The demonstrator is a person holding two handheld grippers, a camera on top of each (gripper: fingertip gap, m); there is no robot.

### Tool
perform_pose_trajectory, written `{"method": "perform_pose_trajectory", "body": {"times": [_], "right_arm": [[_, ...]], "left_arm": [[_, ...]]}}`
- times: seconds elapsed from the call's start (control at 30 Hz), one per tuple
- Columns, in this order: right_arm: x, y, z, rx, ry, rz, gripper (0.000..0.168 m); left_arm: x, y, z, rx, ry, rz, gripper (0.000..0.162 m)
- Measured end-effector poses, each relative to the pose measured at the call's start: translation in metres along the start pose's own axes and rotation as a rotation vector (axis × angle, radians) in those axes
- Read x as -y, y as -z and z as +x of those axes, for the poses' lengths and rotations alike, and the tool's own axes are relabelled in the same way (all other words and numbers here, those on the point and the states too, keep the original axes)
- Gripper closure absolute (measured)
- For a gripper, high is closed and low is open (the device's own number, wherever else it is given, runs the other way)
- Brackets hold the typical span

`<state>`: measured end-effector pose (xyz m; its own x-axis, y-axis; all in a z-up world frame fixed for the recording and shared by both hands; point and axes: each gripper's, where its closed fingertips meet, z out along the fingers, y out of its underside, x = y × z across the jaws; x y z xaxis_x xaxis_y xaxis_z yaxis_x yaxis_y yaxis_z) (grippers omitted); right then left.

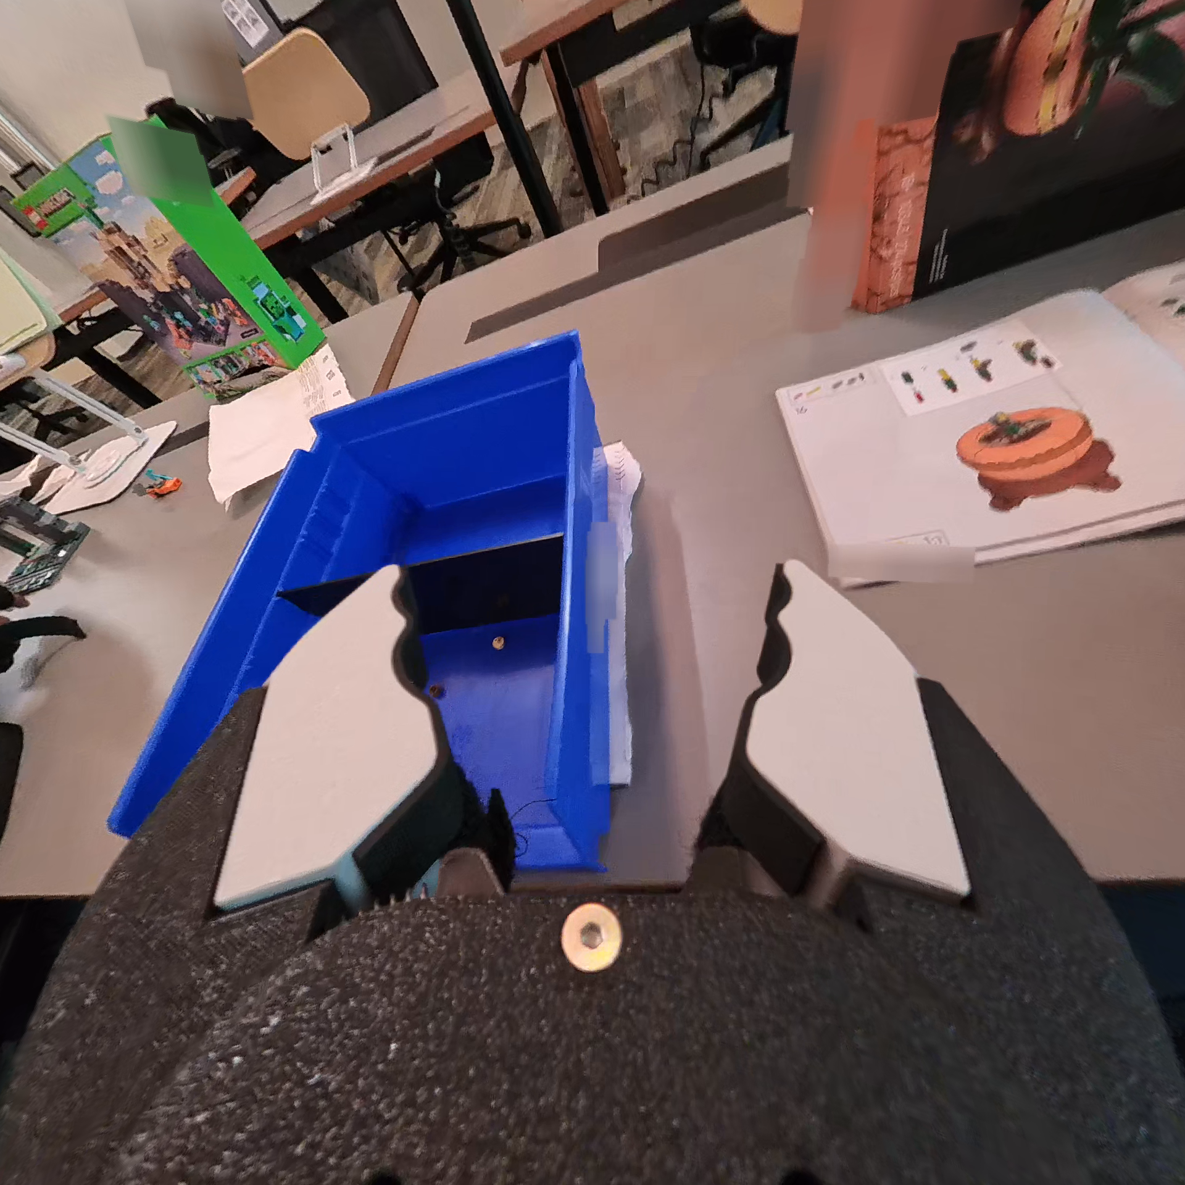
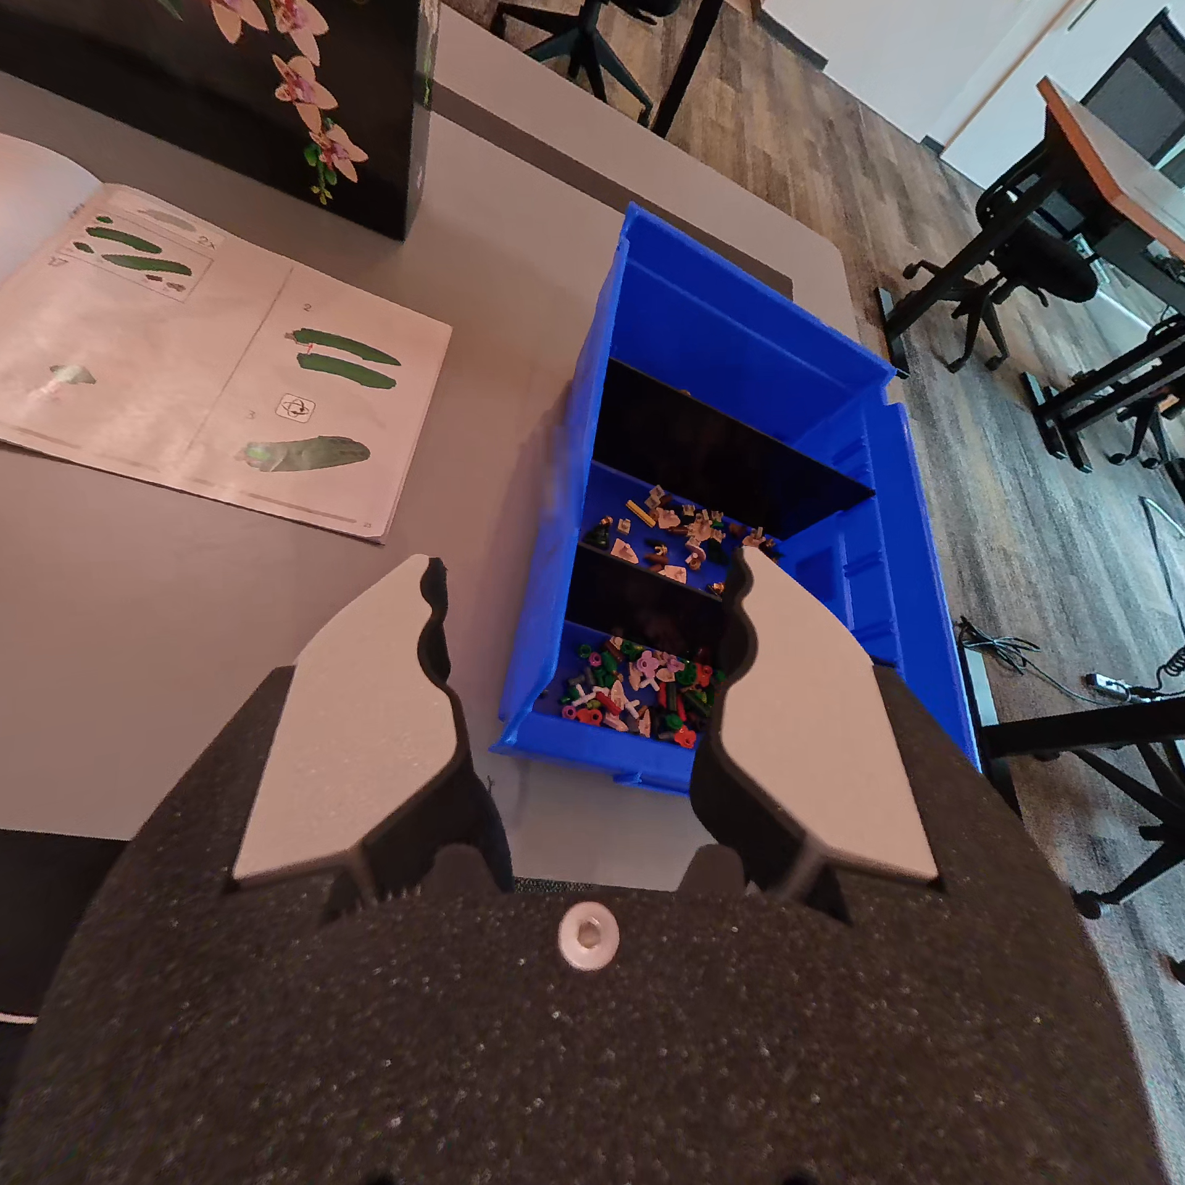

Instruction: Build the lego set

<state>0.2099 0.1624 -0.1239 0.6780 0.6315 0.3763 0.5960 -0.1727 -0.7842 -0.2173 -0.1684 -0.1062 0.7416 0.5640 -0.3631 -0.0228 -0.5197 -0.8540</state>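
Printed matter: open instruction booklet (image 2: 211,365) flat on the grey table (image 2: 500,269), black flower-print set box (image 2: 211,83) behind it; wording not transcribed. Right gripper (image 2: 587,577) jaws wide apart, empty, above blue divided bin (image 2: 641,753) holding loose lego pieces (image 2: 635,692) in two compartments. Left gripper (image 1: 587,590) likewise spread, empty, over near-empty blue bin (image 1: 449,449). Wood-look floor (image 2: 833,192), office chairs.

We see bare table (image 2: 513,269) between the booklet (image 2: 211,378) and the blue bin (image 2: 910,577), whose walls and black dividers (image 2: 718,442) block sideways passage.
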Motion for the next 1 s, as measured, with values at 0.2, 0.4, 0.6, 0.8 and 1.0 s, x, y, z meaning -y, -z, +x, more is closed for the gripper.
{"method": "perform_pose_trajectory", "body": {"times": [0.2, 0.4, 0.6, 0.8, 1.0], "right_arm": [[0.034, 0.009, -0.073, 0.246, 0.086, 0.1, 0.086], [0.077, 0.029, -0.208, 0.617, 0.261, 0.23, 0.086], [0.089, 0.037, -0.239, 0.687, 0.302, 0.268, 0.088], [0.087, 0.036, -0.235, 0.694, 0.28, 0.266, 0.09], [0.083, 0.036, -0.234, 0.689, 0.282, 0.261, 0.09]], "left_arm": [[-0.041, 0.005, -0.023, -0.065, -0.026, -0.189, 0.079], [-0.054, -0.006, -0.017, -0.144, 0.019, -0.203, 0.115], [-0.091, -0.026, -0.005, -0.205, 0.009, -0.334, 0.15], [-0.087, -0.042, -0.012, -0.205, 0.023, -0.298, 0.157], [-0.081, -0.066, -0.023, -0.216, 0.051, -0.31, 0.158]]}}
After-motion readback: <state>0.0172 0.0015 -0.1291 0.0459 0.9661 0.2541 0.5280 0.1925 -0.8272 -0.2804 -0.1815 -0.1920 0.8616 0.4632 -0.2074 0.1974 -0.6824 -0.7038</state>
